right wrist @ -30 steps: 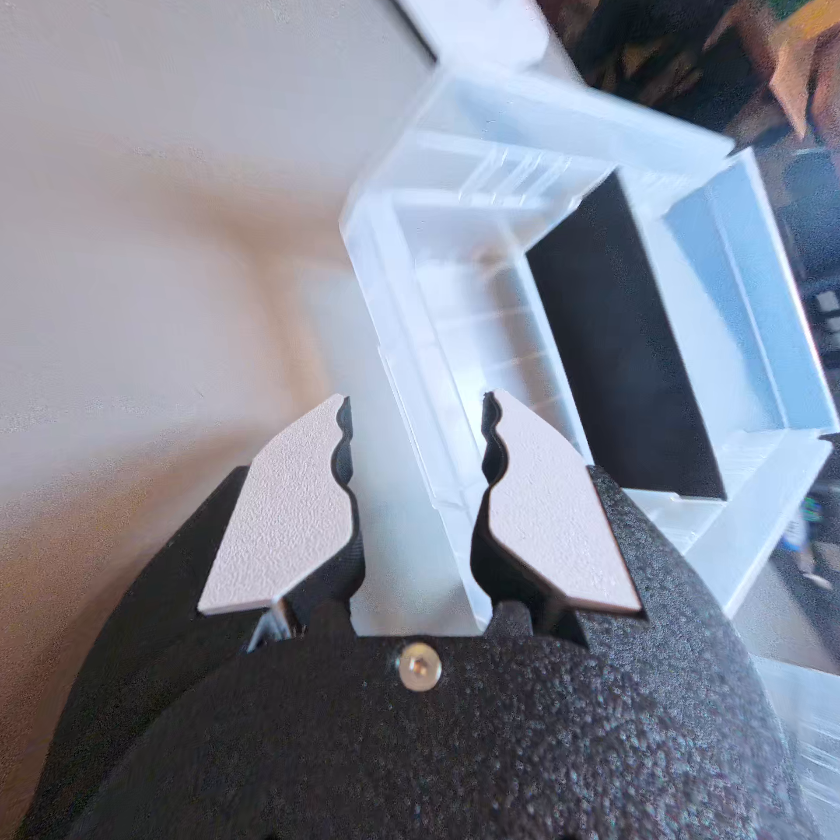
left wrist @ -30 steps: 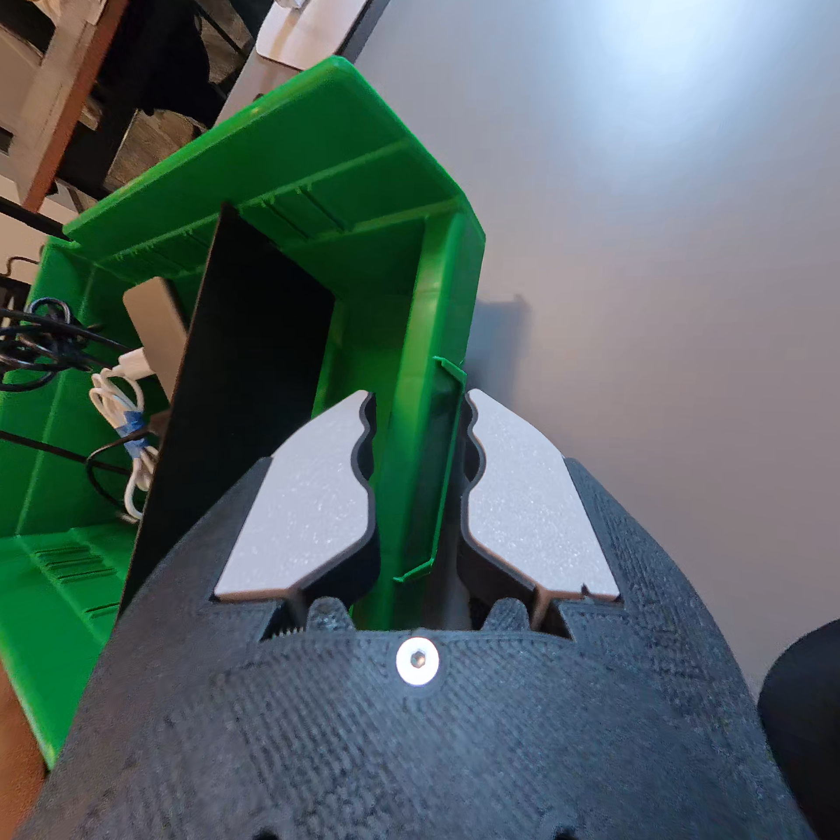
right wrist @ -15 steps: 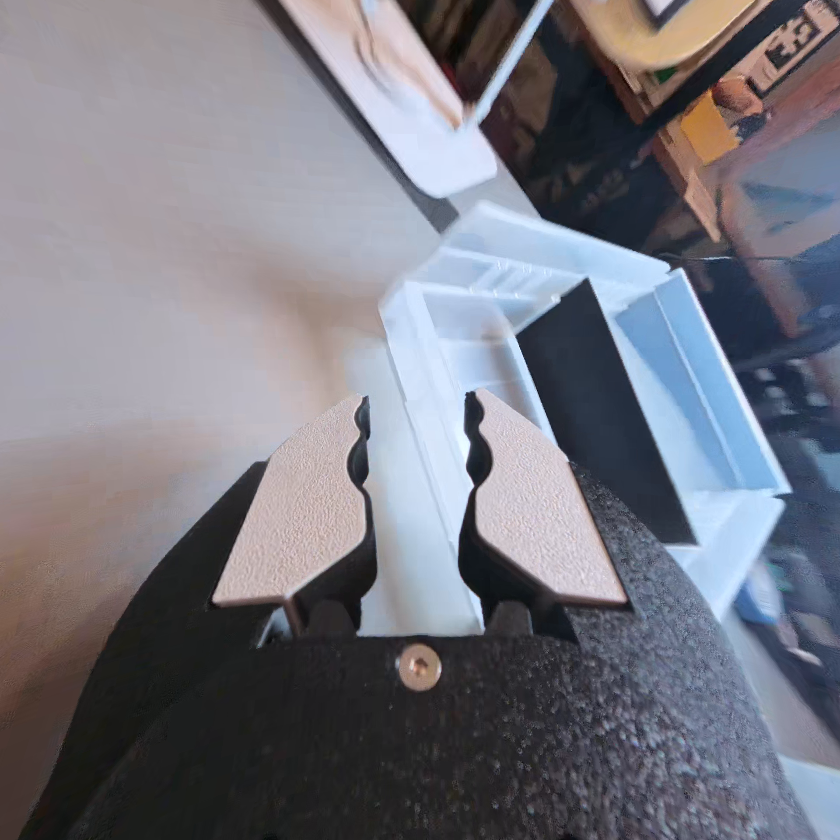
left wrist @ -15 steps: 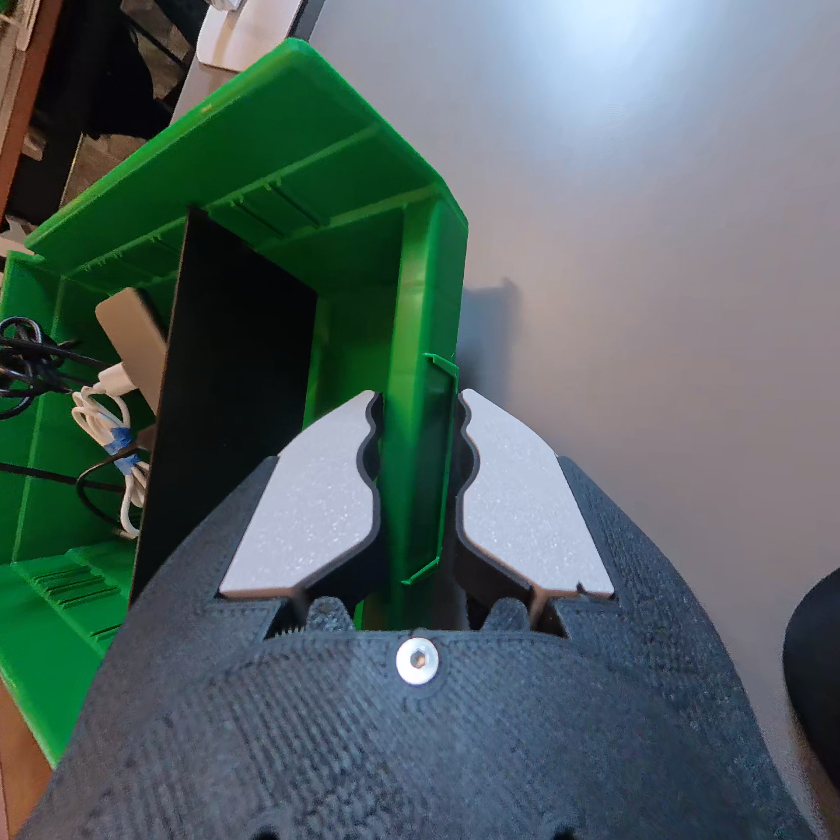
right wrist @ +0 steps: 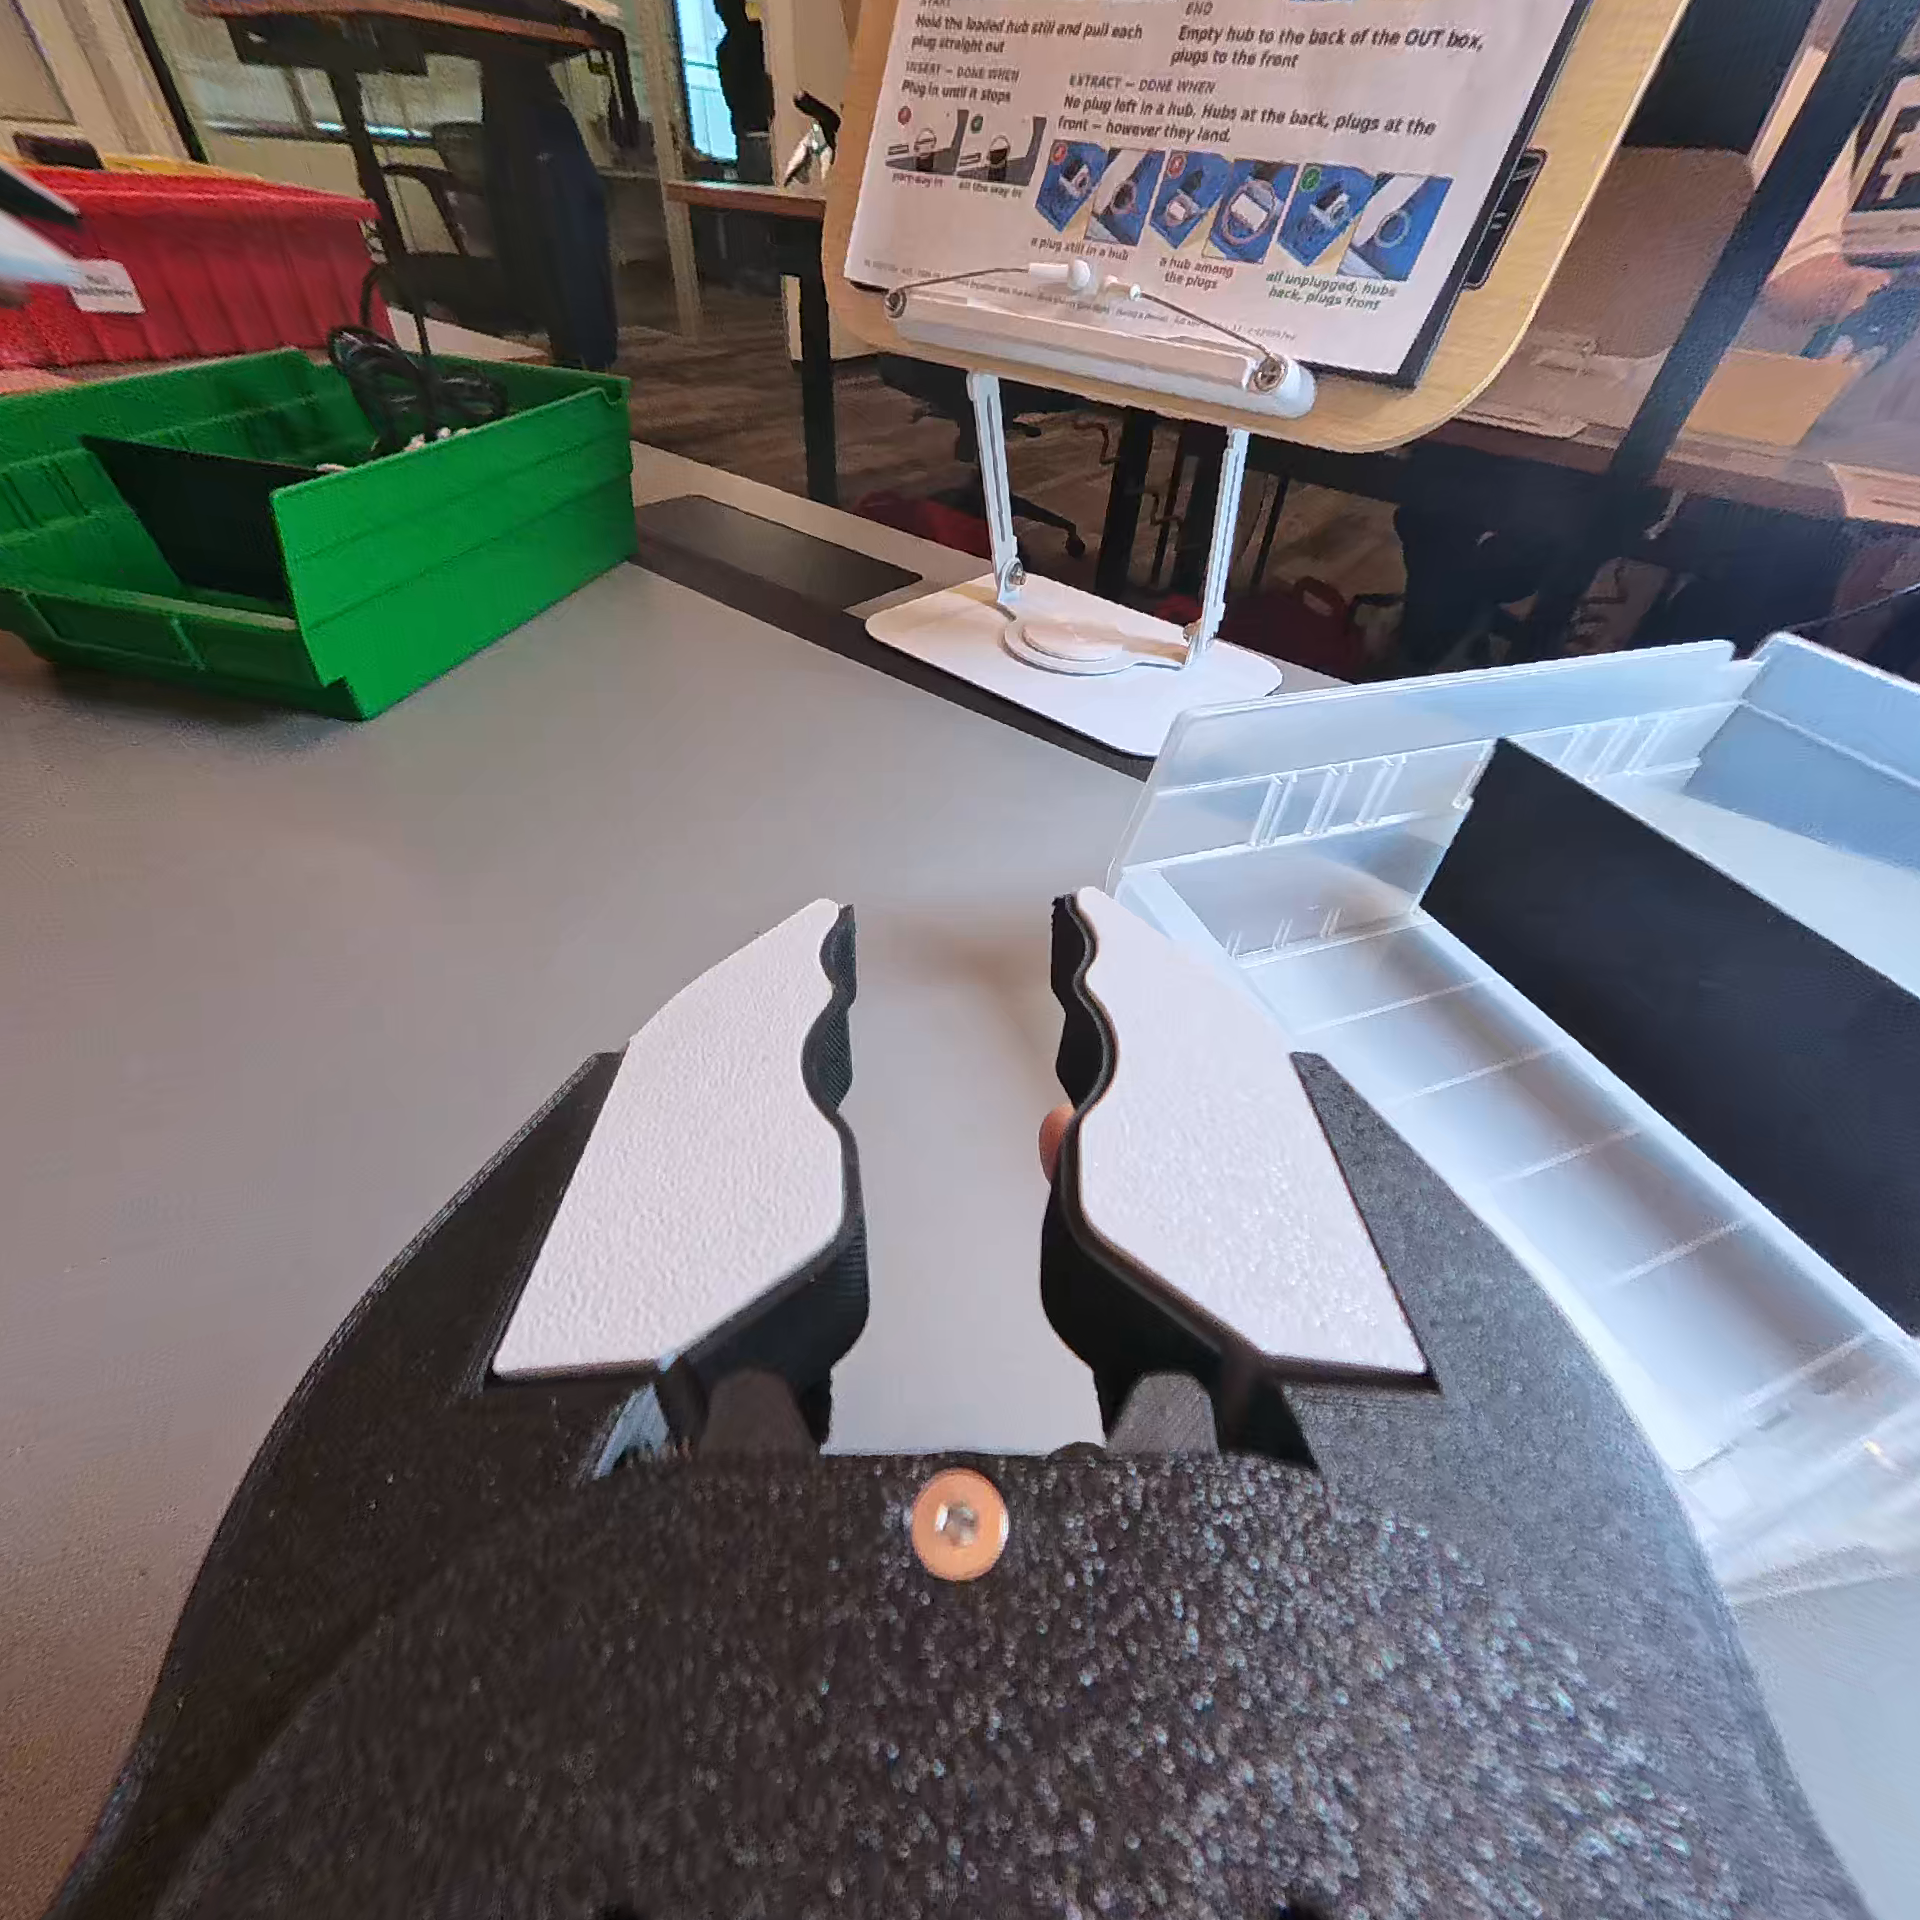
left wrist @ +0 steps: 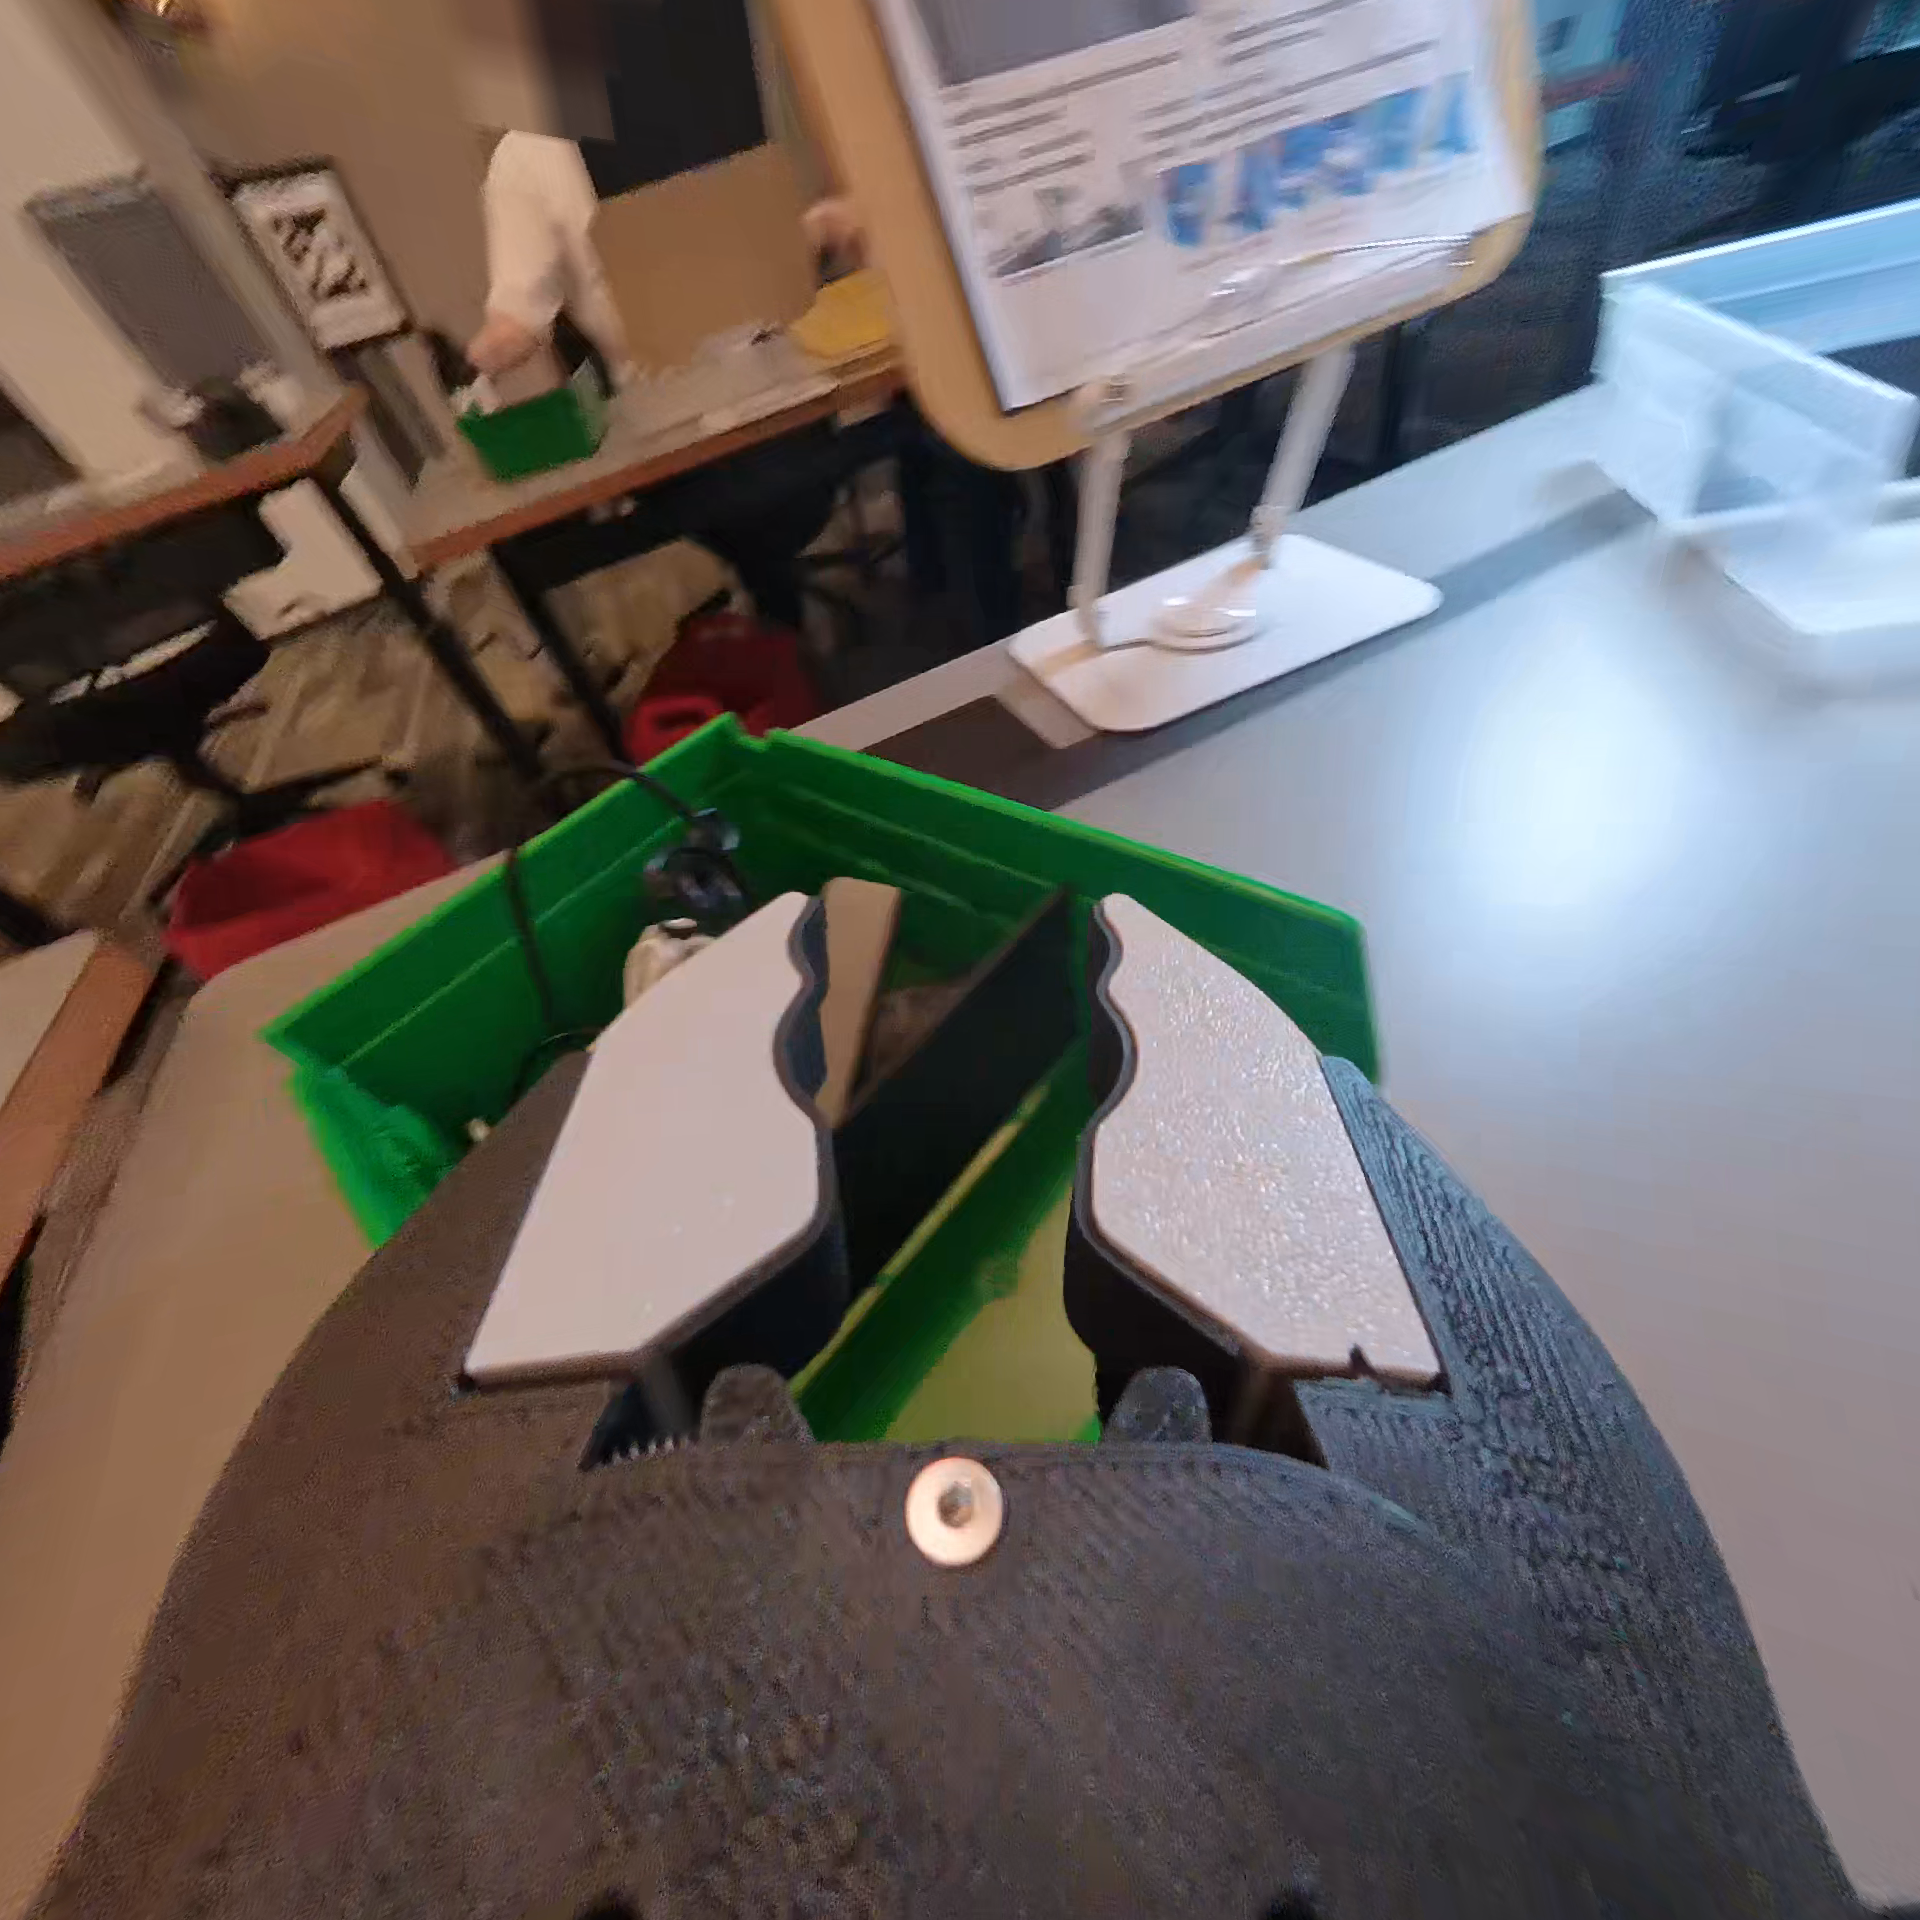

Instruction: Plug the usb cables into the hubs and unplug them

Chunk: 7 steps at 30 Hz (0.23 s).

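Observation:
My left gripper (left wrist: 956, 935) is open and hovers over the green bin (left wrist: 1039, 831), with the bin's black divider (left wrist: 997, 997) between its fingers. A grey hub (left wrist: 857, 966) leans behind the divider, next to a bundle of black cables (left wrist: 691, 873). My right gripper (right wrist: 956, 914) is open and empty over the bare grey table. The clear bin (right wrist: 1455, 717) with its own black divider (right wrist: 1662, 997) lies just right of it. The green bin (right wrist: 447, 561) with the black cables (right wrist: 416, 384) sits at the far left of the right wrist view.
An instruction sheet on a white stand (right wrist: 1081, 665) stands at the table's back edge between the bins; it also shows in the left wrist view (left wrist: 1226, 634). The clear bin (left wrist: 1766, 447) is far right there. A person (left wrist: 540, 229) works at another table behind. A red crate (right wrist: 208, 260) sits beyond. My right fingertips sit around 45 cm from my left ones.
Both grippers let go of the bin walls they held and opened wider. The left tilted up over the green bin. The right pulled back left, off the clear bin.

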Motion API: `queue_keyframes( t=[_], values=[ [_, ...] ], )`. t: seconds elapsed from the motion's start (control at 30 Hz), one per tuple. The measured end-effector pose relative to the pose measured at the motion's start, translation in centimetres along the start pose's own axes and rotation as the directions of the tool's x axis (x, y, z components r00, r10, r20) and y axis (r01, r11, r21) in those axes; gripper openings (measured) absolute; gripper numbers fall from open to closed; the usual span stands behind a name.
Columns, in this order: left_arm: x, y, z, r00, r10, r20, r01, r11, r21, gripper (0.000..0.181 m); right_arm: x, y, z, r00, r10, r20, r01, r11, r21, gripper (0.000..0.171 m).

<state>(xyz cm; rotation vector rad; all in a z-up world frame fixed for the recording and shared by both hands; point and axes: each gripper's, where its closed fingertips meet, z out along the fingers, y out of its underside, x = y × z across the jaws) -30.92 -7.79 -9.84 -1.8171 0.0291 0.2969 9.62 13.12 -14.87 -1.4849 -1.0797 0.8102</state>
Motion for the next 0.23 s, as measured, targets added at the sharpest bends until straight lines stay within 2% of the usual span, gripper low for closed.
queue_keyframes(
  t=[0.1,0.23],
  values=[
    [-4.0,-0.2,2.9,0.996,-0.014,0.088,0.027,0.989,-0.145,0.048,-0.7,0.5,0.3,1.000,-0.013,0.021,0.013,1.000,-0.017,0.036],
    [-6.5,3.4,8.3,0.988,-0.120,0.099,0.150,0.909,-0.388,0.057,-1.1,1.5,0.3,0.996,-0.091,0.019,0.092,0.993,-0.071,0.034]
  ],
)
